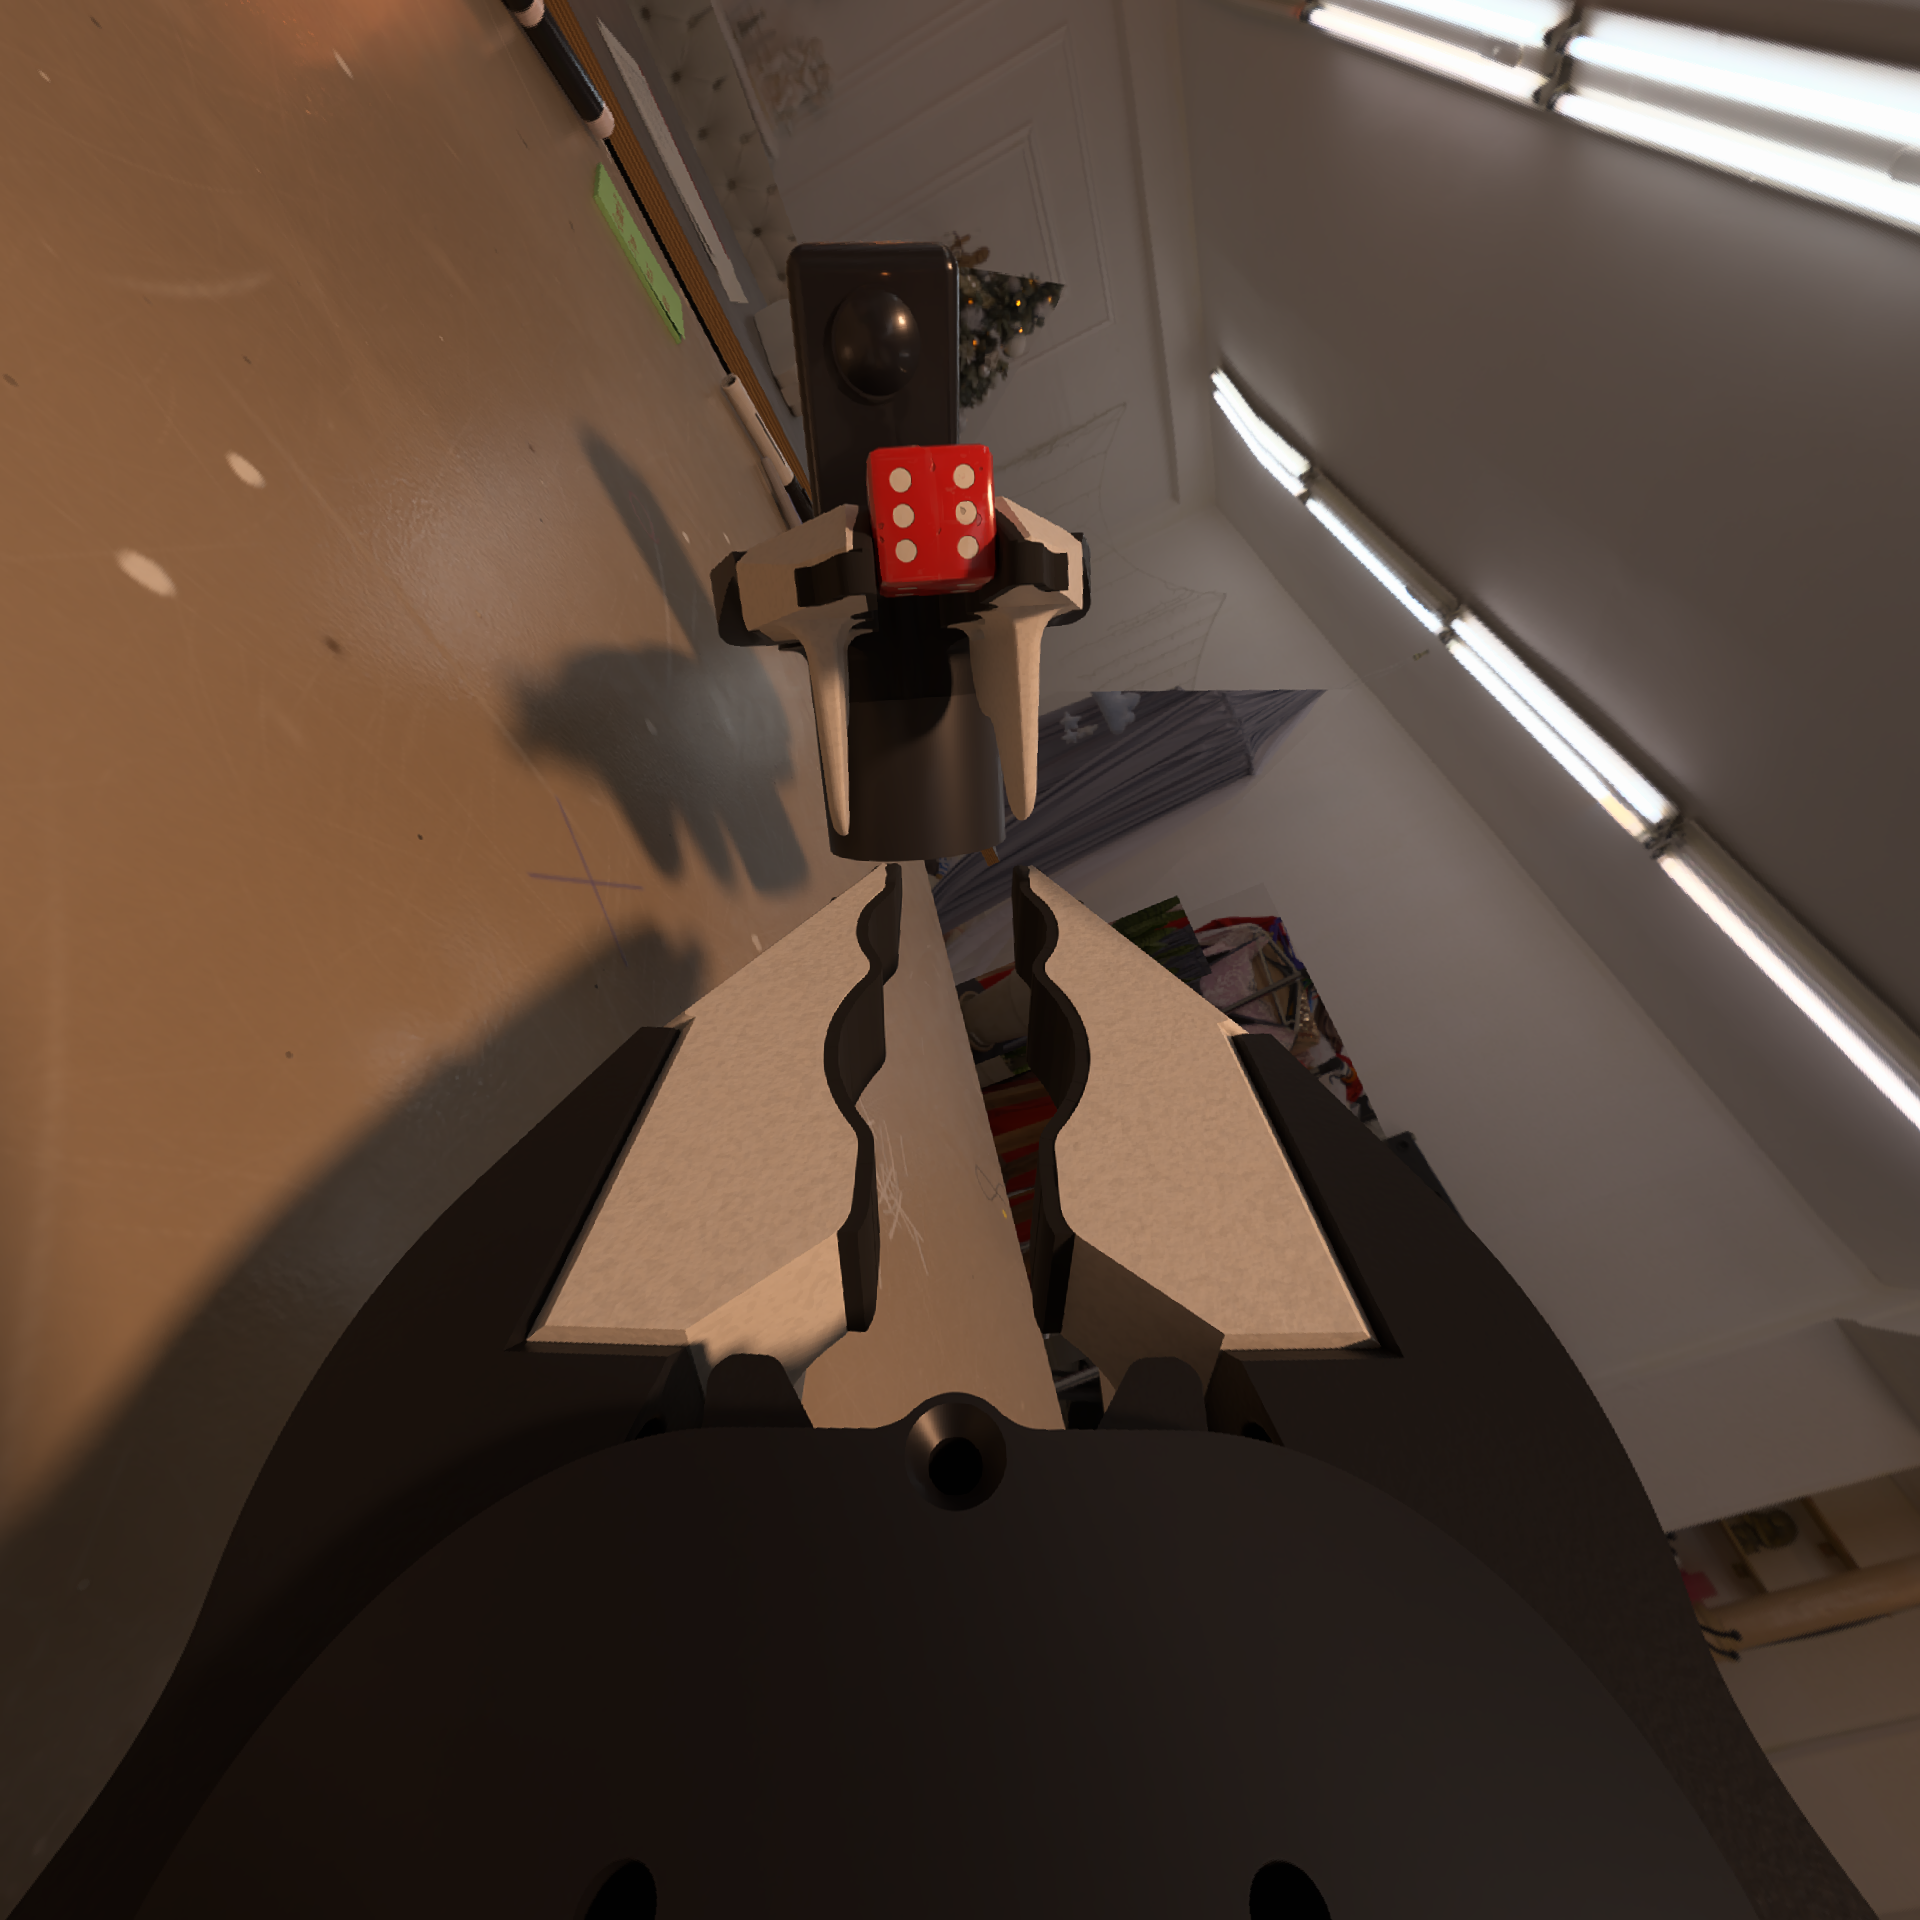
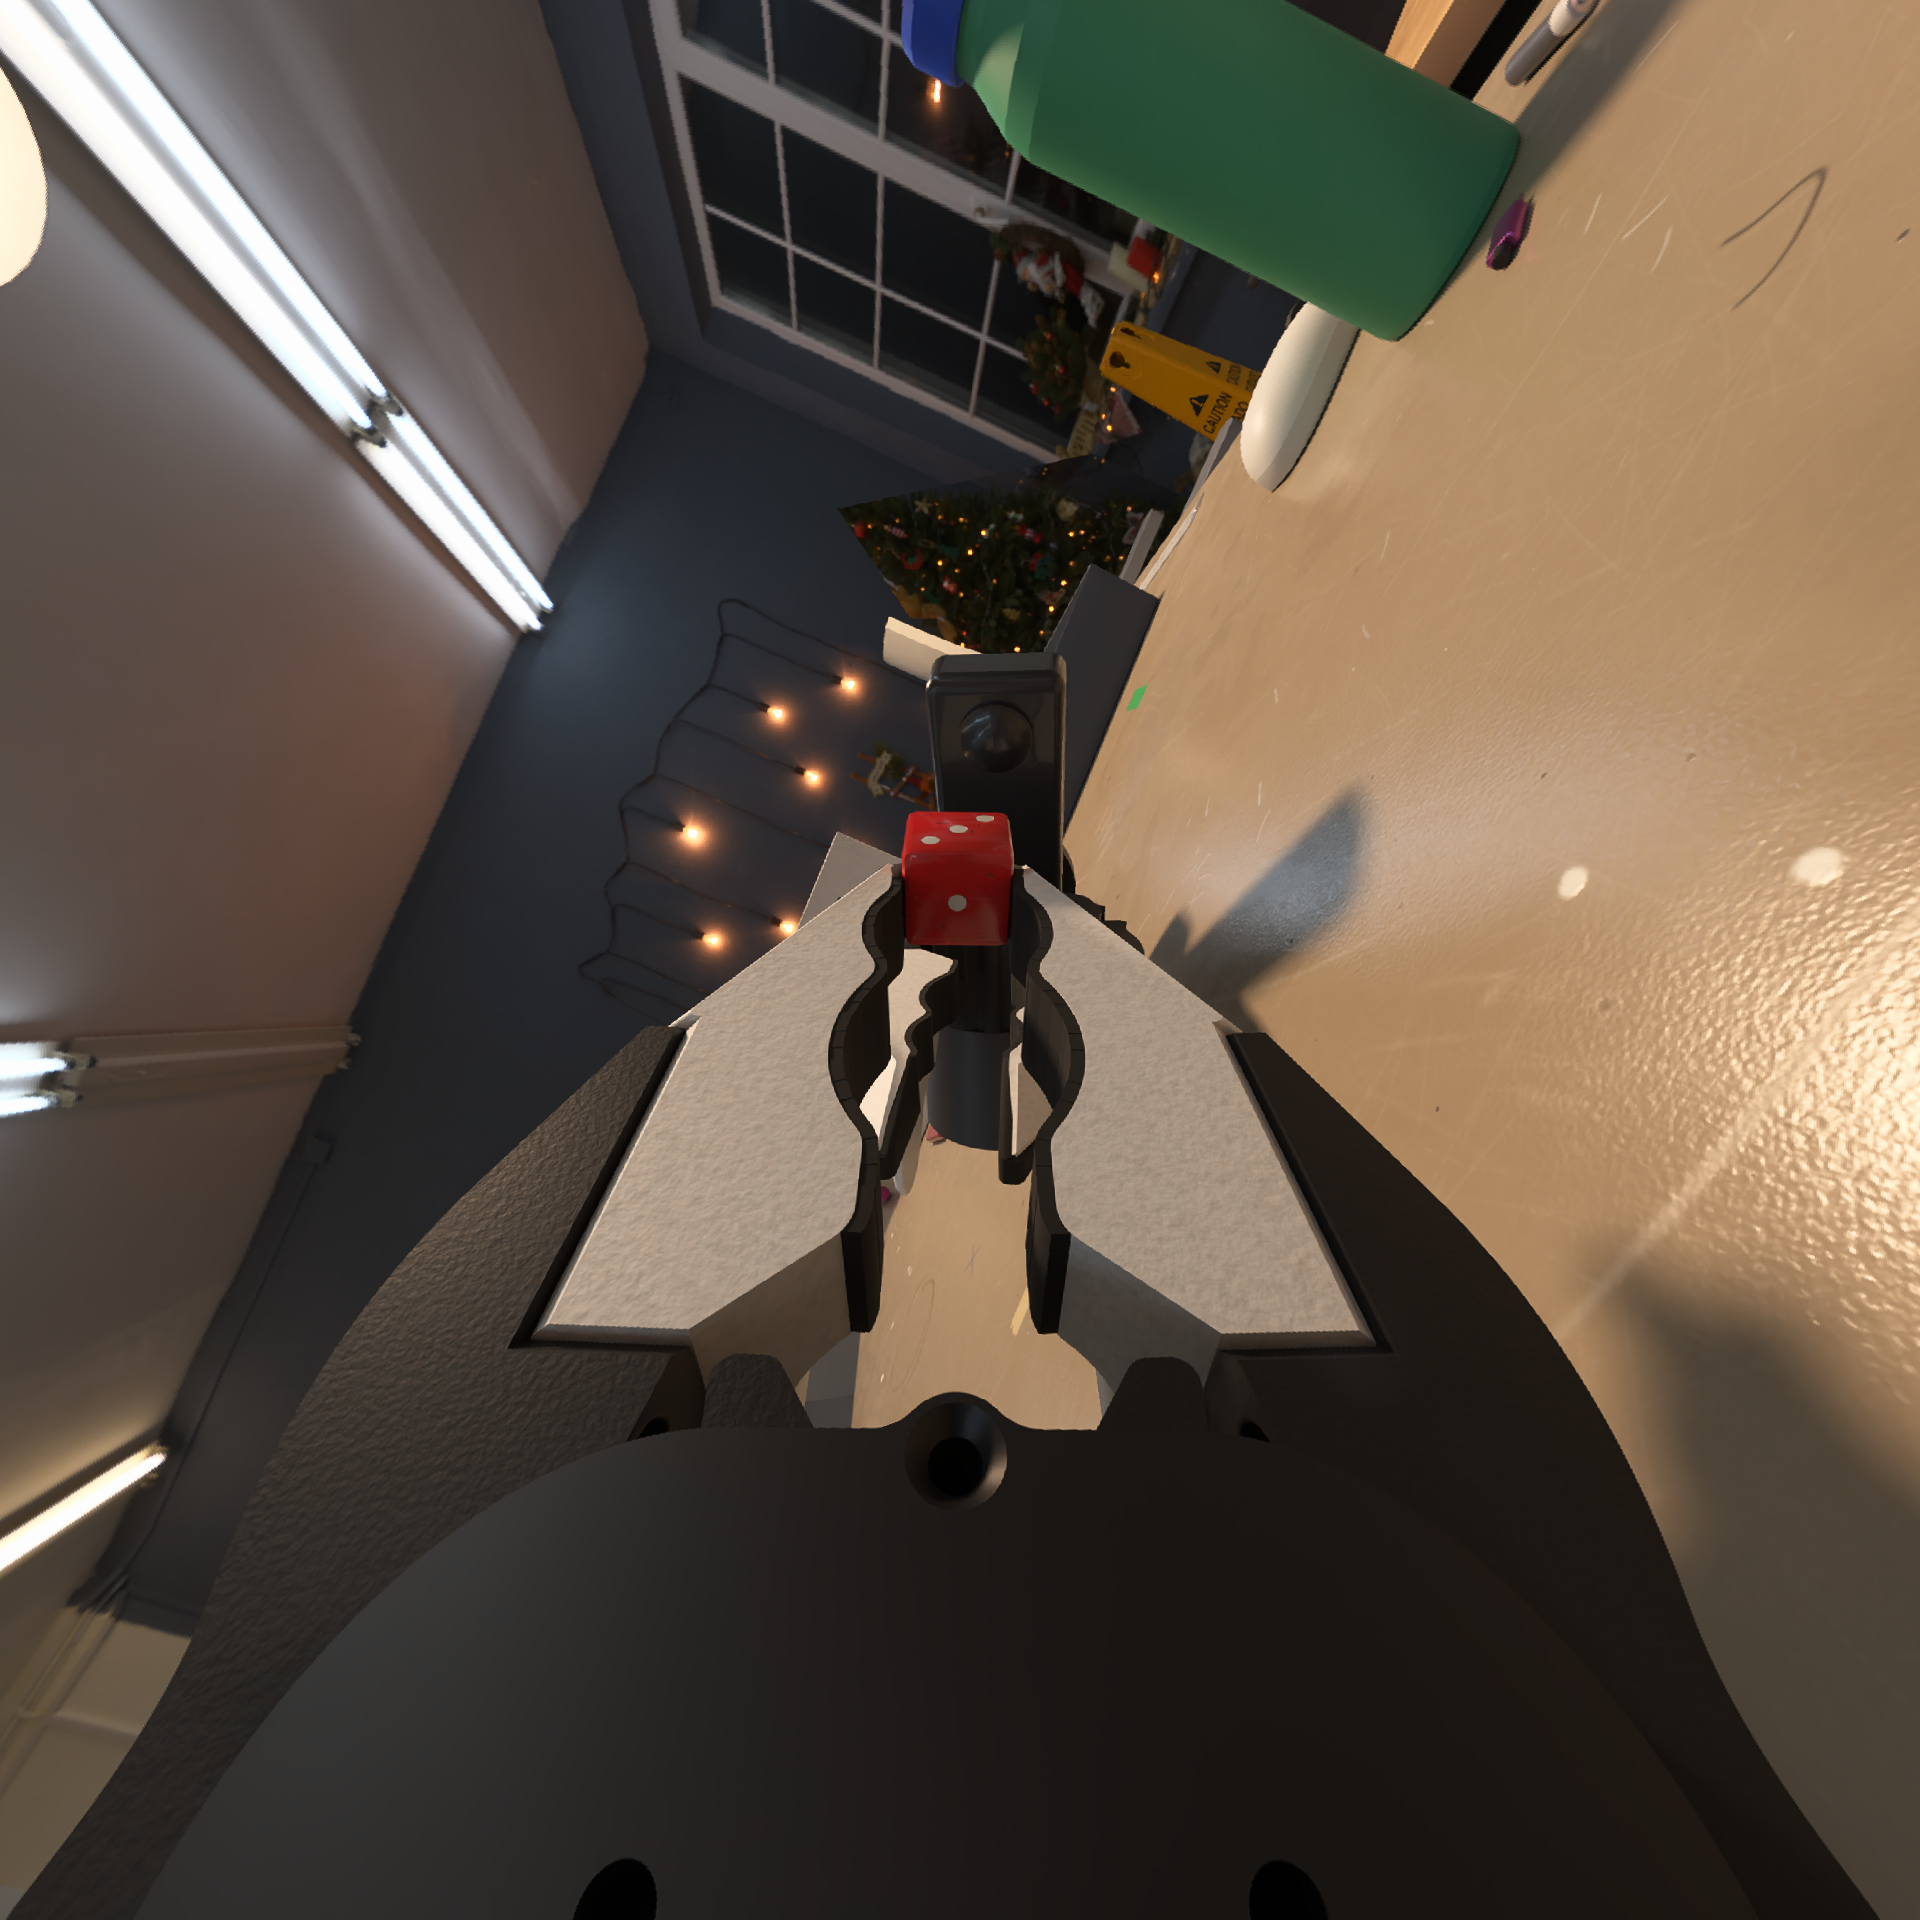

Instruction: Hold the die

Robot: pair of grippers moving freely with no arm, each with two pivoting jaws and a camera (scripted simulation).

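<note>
The red die (image 2: 956,878) with white pips sits between the fingertips of my right gripper (image 2: 958,883), which is shut on it and holds it above the tan table (image 2: 1558,935). In the left wrist view the die (image 1: 930,520) shows its six-pip face, held by the right gripper (image 1: 930,566), which faces this camera. My left gripper (image 1: 956,883) is just short of the die; a narrow gap shows between its fingers and it holds nothing. Its black body (image 2: 997,727) shows beyond the die in the right wrist view.
A big green bottle (image 2: 1247,156) with a blue cap stands on the table, with a white rounded object (image 2: 1288,405) and a small purple item (image 2: 1507,234) near it. Markers (image 1: 566,62) and a green strip (image 1: 639,255) lie along the table edge (image 1: 665,239).
</note>
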